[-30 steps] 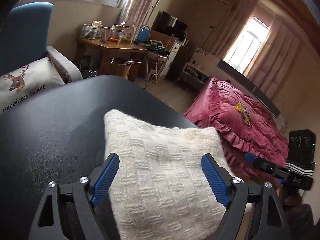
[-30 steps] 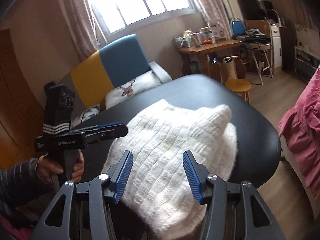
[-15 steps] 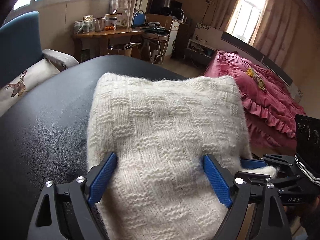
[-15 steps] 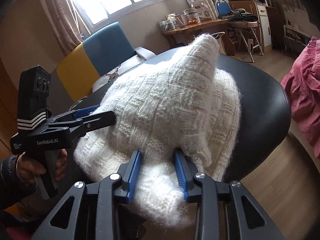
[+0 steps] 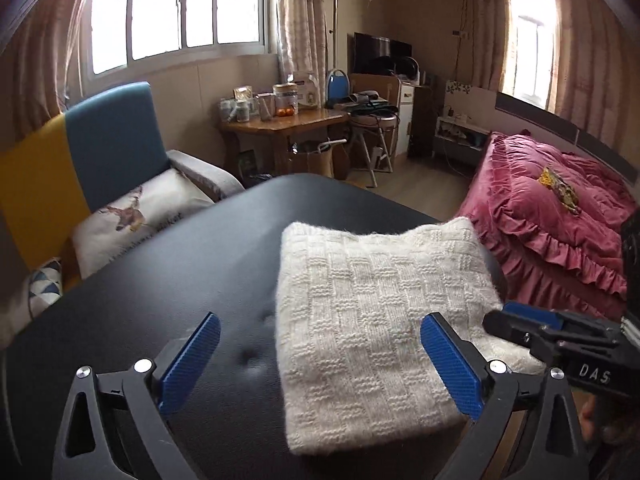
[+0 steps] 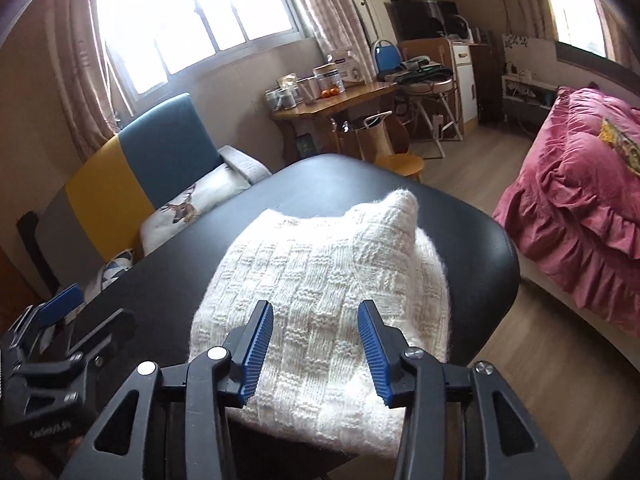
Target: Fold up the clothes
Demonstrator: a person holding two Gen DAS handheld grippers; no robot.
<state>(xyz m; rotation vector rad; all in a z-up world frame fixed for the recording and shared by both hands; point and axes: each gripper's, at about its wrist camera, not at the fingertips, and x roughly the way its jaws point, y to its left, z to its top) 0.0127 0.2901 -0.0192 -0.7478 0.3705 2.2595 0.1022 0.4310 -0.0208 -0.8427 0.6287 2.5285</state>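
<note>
A cream knitted sweater [image 5: 372, 300] [image 6: 320, 272] lies folded into a thick rectangle on the black padded table [image 5: 160, 280] [image 6: 460, 232], near its right edge. My left gripper [image 5: 320, 330] hovers over the sweater's near left edge with its jaws opening wide. One blue pad is above bare table, the other above the knit, and nothing is pinched. My right gripper [image 6: 316, 308] hangs over the near end of the sweater. Its jaws are opening and the pads are off the wool. Each gripper shows in the other's view: right gripper [image 5: 508, 320], left gripper [image 6: 88, 316].
A blue and yellow sofa [image 5: 100, 148] with a deer cushion [image 6: 192, 208] stands behind the table. A wooden desk [image 5: 284, 124] with jars sits under the window, with a stool [image 6: 400, 162] beside it. A pink bed [image 5: 560, 208] is close on the right, across a strip of floor.
The right gripper let go of the sweater edge it pinched and the raised fold settled flat. Both grippers drew back and up, and the left jaws spread wider.
</note>
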